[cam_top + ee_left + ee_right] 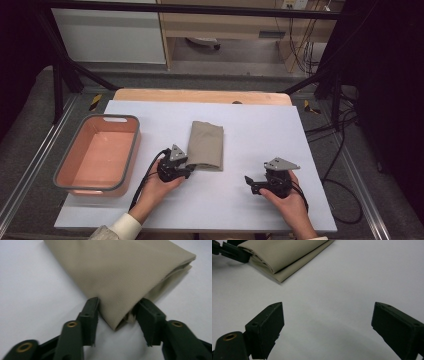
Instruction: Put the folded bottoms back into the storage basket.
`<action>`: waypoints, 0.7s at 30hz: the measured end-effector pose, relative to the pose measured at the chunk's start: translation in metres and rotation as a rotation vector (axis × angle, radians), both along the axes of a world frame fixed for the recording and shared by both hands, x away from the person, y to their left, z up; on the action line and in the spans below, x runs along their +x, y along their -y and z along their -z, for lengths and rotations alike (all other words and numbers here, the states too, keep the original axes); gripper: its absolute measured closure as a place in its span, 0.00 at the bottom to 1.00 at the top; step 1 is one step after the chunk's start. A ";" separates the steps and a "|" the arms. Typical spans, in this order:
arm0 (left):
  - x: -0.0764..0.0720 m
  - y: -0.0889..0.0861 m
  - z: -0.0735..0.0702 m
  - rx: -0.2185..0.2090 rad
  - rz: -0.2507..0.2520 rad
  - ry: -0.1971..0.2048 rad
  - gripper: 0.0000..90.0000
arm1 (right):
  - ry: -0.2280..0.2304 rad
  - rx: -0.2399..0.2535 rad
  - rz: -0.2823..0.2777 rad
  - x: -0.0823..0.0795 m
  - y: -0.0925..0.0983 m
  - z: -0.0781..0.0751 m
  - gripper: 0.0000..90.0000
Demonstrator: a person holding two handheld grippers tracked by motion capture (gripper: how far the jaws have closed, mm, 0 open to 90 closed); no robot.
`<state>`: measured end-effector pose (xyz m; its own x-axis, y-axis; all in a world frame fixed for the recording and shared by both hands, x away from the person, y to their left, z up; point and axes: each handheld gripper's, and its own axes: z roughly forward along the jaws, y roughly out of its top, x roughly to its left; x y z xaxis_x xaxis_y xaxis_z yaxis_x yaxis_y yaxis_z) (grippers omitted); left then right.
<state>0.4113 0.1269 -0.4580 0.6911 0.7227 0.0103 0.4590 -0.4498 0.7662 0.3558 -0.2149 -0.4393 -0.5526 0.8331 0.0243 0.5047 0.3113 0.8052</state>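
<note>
A folded beige cloth (pixel 206 144) lies mid-table on the white board. My left gripper (pixel 189 167) is at the cloth's near left corner. In the left gripper view its jaws flank that corner of the cloth (pixel 120 267), both pads touch the fabric, and the cloth humps up between them, so the gripper (pixel 119 301) is shut on it. My right gripper (pixel 251 184) rests on the board to the right, apart from the cloth, pointing left. Its jaws (pixel 327 306) stand wide open over bare board, with the cloth (pixel 284 252) and the left gripper (pixel 234 252) farther off.
A salmon-coloured basin with a grey rim (pixel 134 145) sits at the left edge of the white board (pixel 260 125), with nothing inside it. Behind the board a wooden table edge (pixel 200 95) shows. Black frame bars and cables run along the right side.
</note>
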 end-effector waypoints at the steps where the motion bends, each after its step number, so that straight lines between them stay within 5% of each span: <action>1: 0.000 0.000 0.000 -0.002 0.001 0.002 0.69 | 0.001 -0.006 -0.006 0.001 -0.001 0.001 0.13; 6: -0.003 0.002 0.000 0.003 0.020 0.012 0.89 | 0.000 -0.010 -0.006 0.001 -0.001 0.001 0.13; 21: -0.017 -0.011 -0.005 -0.026 0.033 -0.049 0.93 | 0.013 0.010 -0.018 -0.002 -0.003 -0.002 0.13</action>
